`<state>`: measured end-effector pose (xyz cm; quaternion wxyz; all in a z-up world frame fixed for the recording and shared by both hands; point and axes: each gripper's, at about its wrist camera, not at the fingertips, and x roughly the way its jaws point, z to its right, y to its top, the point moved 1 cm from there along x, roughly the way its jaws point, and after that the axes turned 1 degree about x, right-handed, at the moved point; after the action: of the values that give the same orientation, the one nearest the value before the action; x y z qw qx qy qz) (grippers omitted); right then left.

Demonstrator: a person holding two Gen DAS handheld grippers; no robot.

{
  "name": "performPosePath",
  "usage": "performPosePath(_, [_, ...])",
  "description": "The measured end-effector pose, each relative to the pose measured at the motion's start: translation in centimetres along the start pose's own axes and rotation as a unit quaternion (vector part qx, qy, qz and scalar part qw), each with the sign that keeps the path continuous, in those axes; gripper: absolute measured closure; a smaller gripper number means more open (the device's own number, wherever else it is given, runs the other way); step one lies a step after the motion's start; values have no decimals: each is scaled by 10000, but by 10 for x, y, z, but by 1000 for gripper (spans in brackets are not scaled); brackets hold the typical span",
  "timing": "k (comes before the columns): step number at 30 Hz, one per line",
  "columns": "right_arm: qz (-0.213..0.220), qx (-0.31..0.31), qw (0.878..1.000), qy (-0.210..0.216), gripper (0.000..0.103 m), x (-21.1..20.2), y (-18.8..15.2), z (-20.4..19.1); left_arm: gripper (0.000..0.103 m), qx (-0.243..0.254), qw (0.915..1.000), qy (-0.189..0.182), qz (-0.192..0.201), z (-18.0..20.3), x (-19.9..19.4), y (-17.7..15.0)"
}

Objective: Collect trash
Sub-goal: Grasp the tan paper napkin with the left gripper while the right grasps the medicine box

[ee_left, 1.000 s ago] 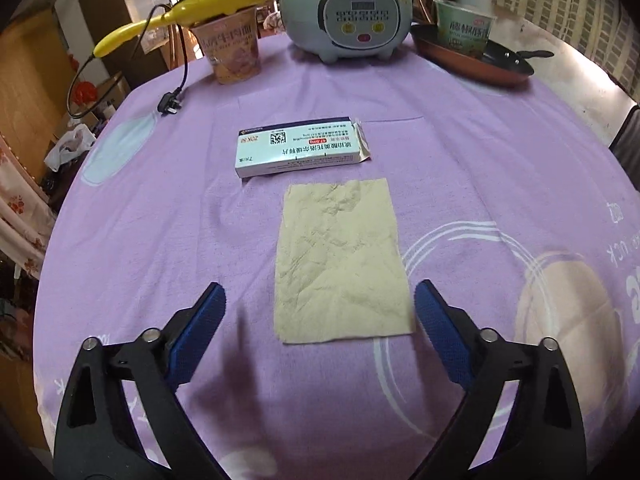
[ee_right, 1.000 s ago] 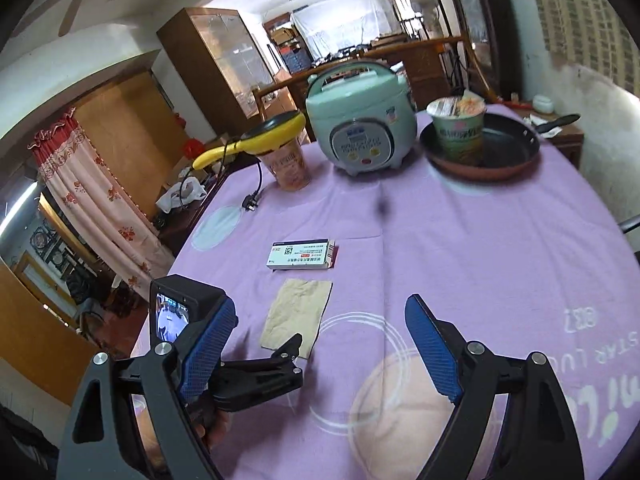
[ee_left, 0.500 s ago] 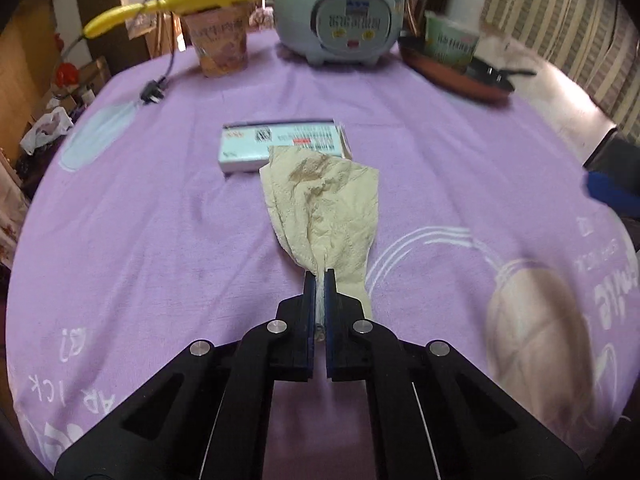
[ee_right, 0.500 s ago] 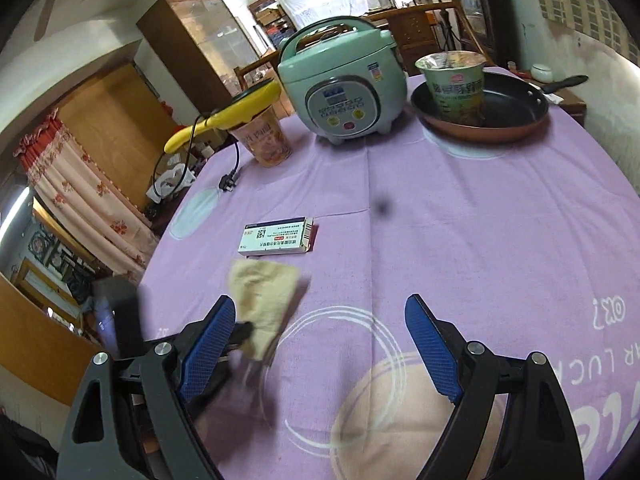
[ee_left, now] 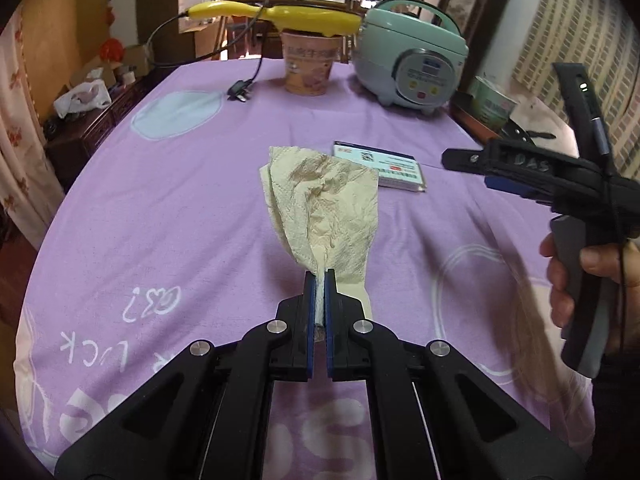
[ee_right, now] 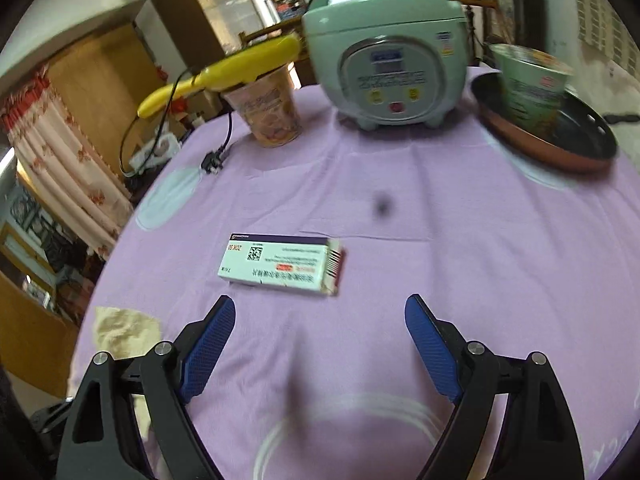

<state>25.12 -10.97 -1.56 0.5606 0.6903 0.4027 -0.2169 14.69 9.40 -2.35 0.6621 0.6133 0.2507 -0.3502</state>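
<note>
Left wrist view: the left gripper (ee_left: 319,280) is clamped on one crumpled beige paper napkin (ee_left: 325,204), whose near corner is hidden between the blue pads; the rest fans out ahead of the fingertips. Just beyond it, ahead and to the right, lies one medicine box (ee_left: 386,168), its left end covered by the napkin and its print too small to read. The purple tablecloth (ee_left: 160,208) shows upside-down white lettering, "LUCK", to the gripper's left. Far ahead stand one cup noodle tub (ee_left: 308,66) with a yellow appliance (ee_left: 276,14) on top and one mint-green rice cooker (ee_left: 408,68). The right gripper (ee_left: 532,178) enters from the right, held by a hand (ee_left: 588,280); its far finger is hidden.

Right wrist view: the right gripper (ee_right: 320,344) has its jaws spread wide, nothing between them. The medicine box (ee_right: 282,264) lies just ahead, marked "ZOK 50". Left of the left finger, part of the napkin (ee_right: 124,332) shows, partly hidden. Far ahead right, a second cup (ee_right: 528,84) sits in one frying pan (ee_right: 560,140), blurred.
</note>
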Motion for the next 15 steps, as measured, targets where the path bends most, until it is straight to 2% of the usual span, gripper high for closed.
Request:
performPosePath(4, [-308, -585, 9977, -135, 18, 36, 12, -21, 97, -476, 9989, -35, -19, -26, -5, 3])
performPosePath(5, [-312, -949, 9947, -249, 18, 43, 14, -30, 97, -650, 9978, -88, -37, -34, -6, 4])
performPosePath(7, [-437, -1748, 9829, -369, 18, 55, 16, -45, 97, -802, 9967, -101, -32, -41, -10, 4])
performPosePath(10, [-684, -2605, 9622, -412, 18, 70, 16, -54, 97, -915, 9956, -176, -12, -46, -14, 5])
performPosePath(12, [-739, -2826, 9553, -445, 17, 75, 20, -54, 95, -927, 9954, -232, -29, -44, -15, 4])
performPosePath(15, [-781, -2930, 9522, -368, 17, 84, 31, -50, 95, -872, 9957, -308, -91, -38, -13, 1])
